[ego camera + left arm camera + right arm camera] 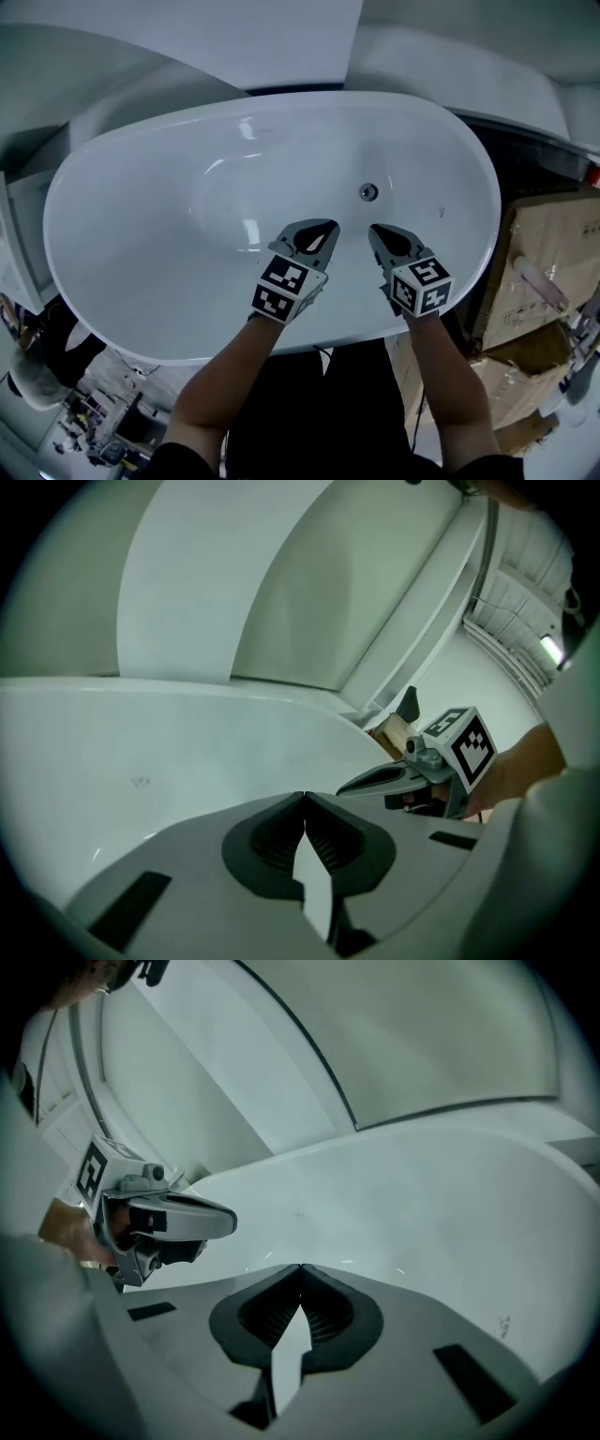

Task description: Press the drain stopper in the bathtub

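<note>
held over near edge of glossy white oval bathtub [67, 246]: left gripper [332, 226] and right gripper [374, 229], both pressed together, empty; likely closed for poking round metal drain stopper [368, 191] just ahead.

White oval bathtub [86, 281]; round drain stopper [368, 191] set in its bottom.

The bathtub [141, 216] is smooth, glossy white (highlights gleam on its floor); the drain stopper [368, 191] looks like shiny metal; the left hand-held gripper [332, 225] and right hand-held gripper [373, 229] are matt grey plastic
</note>
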Available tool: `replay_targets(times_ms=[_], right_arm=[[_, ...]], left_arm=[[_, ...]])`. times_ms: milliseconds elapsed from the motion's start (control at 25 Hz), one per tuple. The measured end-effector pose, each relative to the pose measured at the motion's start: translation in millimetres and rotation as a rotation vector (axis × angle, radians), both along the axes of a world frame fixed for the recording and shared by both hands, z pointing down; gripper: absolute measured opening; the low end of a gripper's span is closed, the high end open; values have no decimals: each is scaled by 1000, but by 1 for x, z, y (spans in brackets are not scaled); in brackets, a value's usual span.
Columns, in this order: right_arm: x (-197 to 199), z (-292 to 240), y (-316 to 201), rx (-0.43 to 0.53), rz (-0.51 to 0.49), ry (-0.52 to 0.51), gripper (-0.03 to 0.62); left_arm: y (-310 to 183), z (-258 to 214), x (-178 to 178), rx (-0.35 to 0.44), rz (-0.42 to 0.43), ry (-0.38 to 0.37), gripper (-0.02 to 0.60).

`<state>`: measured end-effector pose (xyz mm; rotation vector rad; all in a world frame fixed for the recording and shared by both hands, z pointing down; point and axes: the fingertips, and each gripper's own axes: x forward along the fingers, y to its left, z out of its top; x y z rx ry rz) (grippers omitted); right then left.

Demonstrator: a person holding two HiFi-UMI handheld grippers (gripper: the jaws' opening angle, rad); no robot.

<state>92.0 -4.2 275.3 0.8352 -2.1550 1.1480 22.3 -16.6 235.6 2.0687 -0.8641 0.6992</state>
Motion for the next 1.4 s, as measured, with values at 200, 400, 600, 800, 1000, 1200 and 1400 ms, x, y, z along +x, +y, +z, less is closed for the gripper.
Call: replay_targets(times_ms=[200, 400, 600, 800, 1000, 1200, 1400], right_arm=[[-8, 81, 1, -46, 1, 52, 15], [0, 154, 9, -87, 30, 82, 15], [12, 226, 23, -83, -43, 167, 15], [25, 287, 37, -109, -60, 215, 15], [33, 334, 28, -87, -128, 271, 18], [44, 382, 13, -61, -156, 352, 20], [43, 417, 13, -93, -170, 414, 18]], left_arm=[[4, 73, -5, -56, 6, 11, 17], [11, 142, -3, -67, 31, 9, 17], [25, 214, 0, -109, 16, 11, 17], [55, 269, 10, -186, 16, 28, 17], [60, 310, 10, -201, 6, -9, 17], [55, 344, 13, -186, 30, -28, 17], [45, 377, 0, -181, 56, -78, 17]])
